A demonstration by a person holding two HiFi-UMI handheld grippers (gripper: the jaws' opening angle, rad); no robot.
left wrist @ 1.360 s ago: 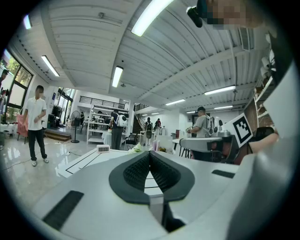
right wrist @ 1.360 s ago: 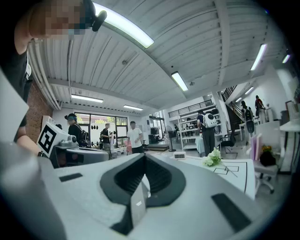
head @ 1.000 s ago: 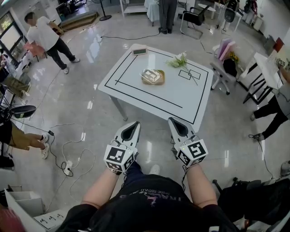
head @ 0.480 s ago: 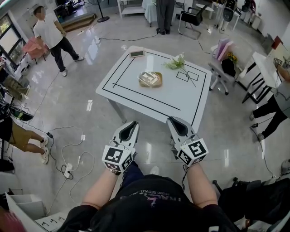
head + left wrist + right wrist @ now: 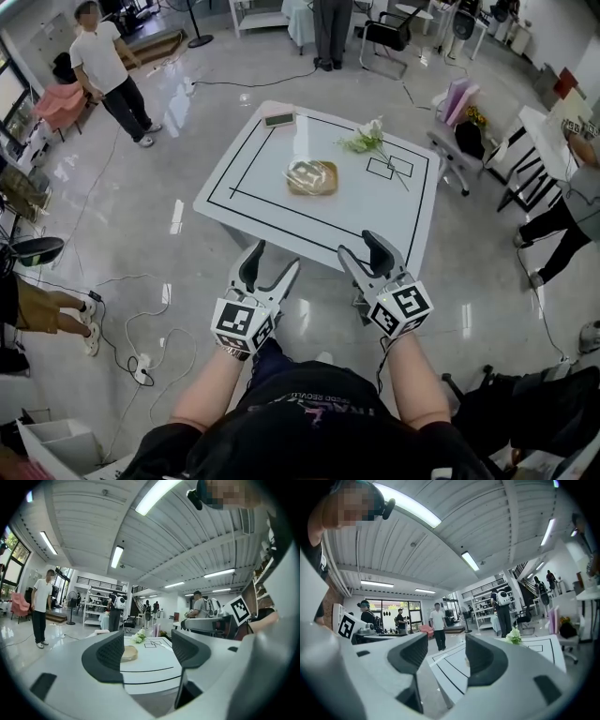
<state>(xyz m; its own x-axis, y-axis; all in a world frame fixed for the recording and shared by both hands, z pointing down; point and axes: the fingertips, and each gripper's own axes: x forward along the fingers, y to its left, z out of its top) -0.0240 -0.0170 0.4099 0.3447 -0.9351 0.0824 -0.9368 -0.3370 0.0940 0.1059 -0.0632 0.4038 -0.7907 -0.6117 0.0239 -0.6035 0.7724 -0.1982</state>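
**A:** What are your two grippers doing?

**B:** Both are released. My left hand-held gripper [image 5: 273, 258] has its jaws spread wide with nothing between them. My right hand-held gripper [image 5: 362, 246] is the same. Both hang in the air just short of the near edge of the tabletop [image 5: 281, 202].

**A:** What lies nearest to them?

**B:** A shallow woven basket [image 5: 312, 176] sits near the middle of the tabletop, inside the black outline [image 5: 246, 159], well apart from both grippers. A bunch of white flowers [image 5: 366, 141] lies beyond it to the right. Its blooms point toward the far edge and its stems run across a small drawn rectangle [image 5: 380, 169].

**A:** How would those handle?

**B:** I judge the basket light and fairly stiff, with a weave rough enough not to slip. The rim is where I'd pinch it. Something pale lies inside and I can't tell what it is, so I'd keep the basket level. The flowers look light, soft and easily crushed. I'd close gently on the stems, never on the blooms.
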